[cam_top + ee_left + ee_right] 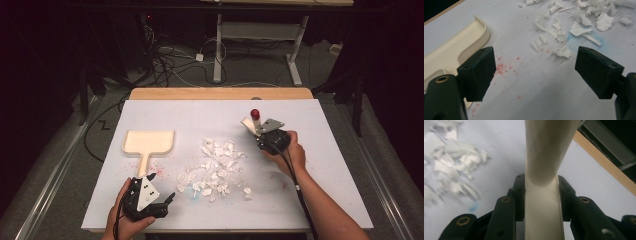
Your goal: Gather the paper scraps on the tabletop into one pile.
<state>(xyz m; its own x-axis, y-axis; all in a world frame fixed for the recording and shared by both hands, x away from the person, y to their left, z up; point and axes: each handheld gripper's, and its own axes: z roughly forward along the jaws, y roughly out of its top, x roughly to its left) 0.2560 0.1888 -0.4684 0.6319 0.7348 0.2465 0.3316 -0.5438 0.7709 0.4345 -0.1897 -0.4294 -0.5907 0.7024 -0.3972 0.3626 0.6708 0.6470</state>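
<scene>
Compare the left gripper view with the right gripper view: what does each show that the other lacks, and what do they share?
Left gripper view: the open left gripper over bare sheet, a cream plastic dustpan at its left, and red speckles on the sheet. Right gripper view: the right gripper shut on a cream plastic handle, and the table's light wooden edge. Both: the white table sheet and the pile of torn white paper scraps, with a faint blue stain beside it.
</scene>
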